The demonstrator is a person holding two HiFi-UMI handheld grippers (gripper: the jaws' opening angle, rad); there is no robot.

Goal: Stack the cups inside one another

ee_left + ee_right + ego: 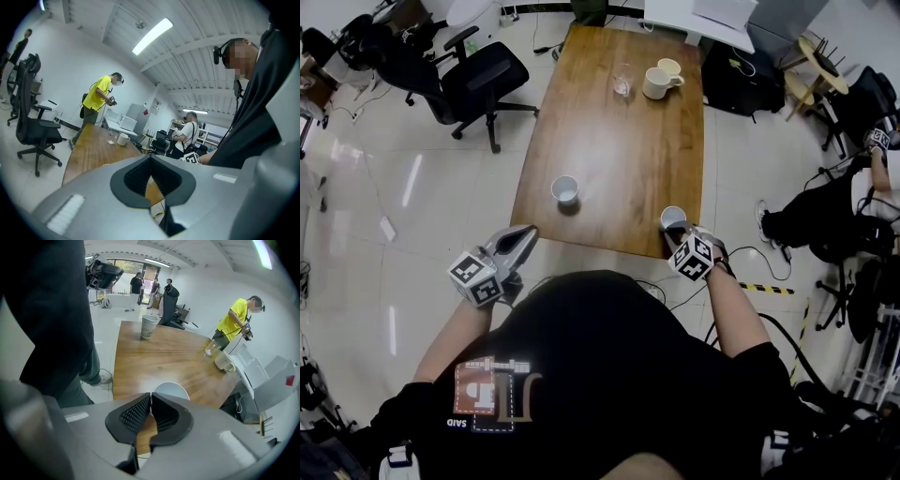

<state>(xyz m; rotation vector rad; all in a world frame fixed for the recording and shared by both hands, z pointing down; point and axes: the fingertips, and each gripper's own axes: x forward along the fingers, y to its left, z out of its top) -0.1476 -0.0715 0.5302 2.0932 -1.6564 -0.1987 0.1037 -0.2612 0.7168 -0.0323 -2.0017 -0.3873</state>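
Two white paper cups stand on the wooden table (619, 141). One cup (565, 189) is upright near the table's front left, seen far off in the right gripper view (149, 326). The other cup (673, 217) stands at the front right edge. My right gripper (676, 232) points steeply down at it. Its jaws (151, 397) are pinched on the near wall of this cup (171, 389). My left gripper (527, 236) hovers just off the table's front left corner. Its jaws are shut with nothing between them (150, 160).
At the far end of the table stand two white mugs (656, 82) and a clear glass (623, 82). Black office chairs (483, 80) stand on the floor to the left. A person in a yellow shirt (234, 319) stands beyond the far end, and a seated person (834, 211) is at the right.
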